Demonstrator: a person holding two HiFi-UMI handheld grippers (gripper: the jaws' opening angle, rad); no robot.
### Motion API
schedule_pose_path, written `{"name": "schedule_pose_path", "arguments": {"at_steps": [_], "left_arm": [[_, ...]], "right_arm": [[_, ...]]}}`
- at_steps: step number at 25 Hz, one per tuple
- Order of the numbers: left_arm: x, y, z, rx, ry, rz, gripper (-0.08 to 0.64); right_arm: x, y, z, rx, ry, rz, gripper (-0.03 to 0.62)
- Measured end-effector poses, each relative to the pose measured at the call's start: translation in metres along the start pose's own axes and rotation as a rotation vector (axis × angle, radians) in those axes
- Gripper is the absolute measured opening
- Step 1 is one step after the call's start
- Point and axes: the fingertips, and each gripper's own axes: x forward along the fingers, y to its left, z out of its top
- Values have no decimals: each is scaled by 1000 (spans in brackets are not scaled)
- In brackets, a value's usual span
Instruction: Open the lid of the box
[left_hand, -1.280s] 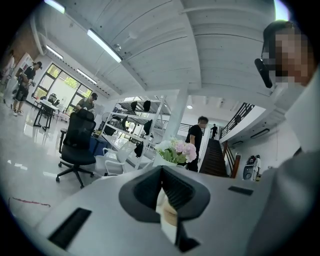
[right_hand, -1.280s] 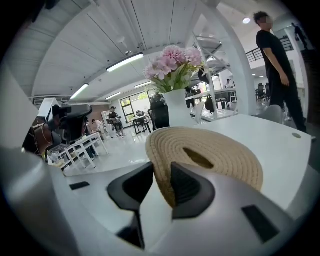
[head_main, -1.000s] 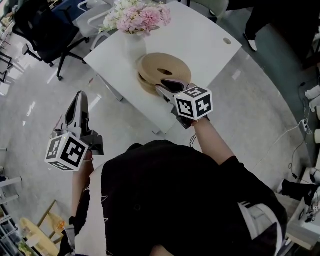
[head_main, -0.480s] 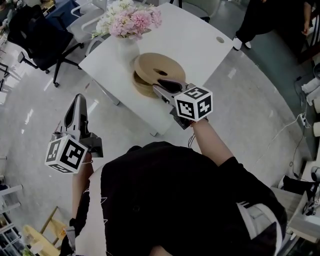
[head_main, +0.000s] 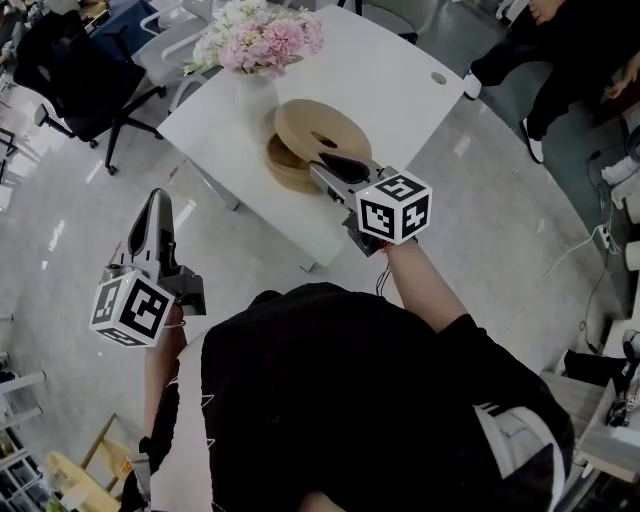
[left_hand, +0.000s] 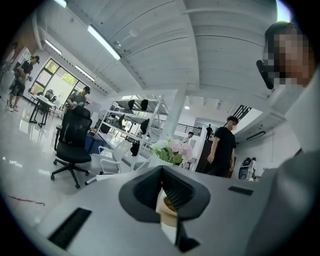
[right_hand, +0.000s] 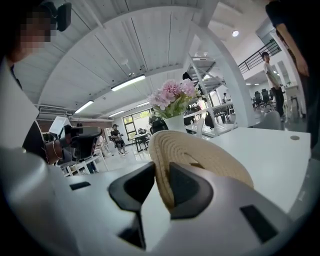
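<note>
A round woven straw box (head_main: 283, 170) stands on the white table (head_main: 410, 80). Its flat lid (head_main: 320, 128) is tilted up off the box, and the box's left inside shows beneath it. My right gripper (head_main: 322, 166) has the lid's near rim between its jaws, which are closing on it. In the right gripper view the lid (right_hand: 205, 155) stands on edge between the pads of the right gripper (right_hand: 162, 181). My left gripper (head_main: 157, 196) hangs over the floor left of the table, shut and empty; in its own view the left gripper (left_hand: 162, 172) points toward the table.
A white vase of pink flowers (head_main: 258, 42) stands just behind the box. A black office chair (head_main: 80, 60) is at the far left. A person's legs (head_main: 545, 50) are at the top right, beyond the table.
The lid has lifted and shifted right off the box, showing the box's inside. My right gripper moved slightly right with it. The left gripper has stayed still.
</note>
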Motion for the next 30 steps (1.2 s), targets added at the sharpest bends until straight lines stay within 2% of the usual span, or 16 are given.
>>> {"name": "schedule_pose_path", "arguments": {"at_steps": [18, 30], "left_arm": [[-4, -1, -2, -5, 4, -6, 11], [-10, 2, -8, -19, 3, -14, 11]], "right_arm": [[-21, -12, 25, 98, -148, -7, 86], [-36, -21, 31, 163, -220, -46, 78]]}}
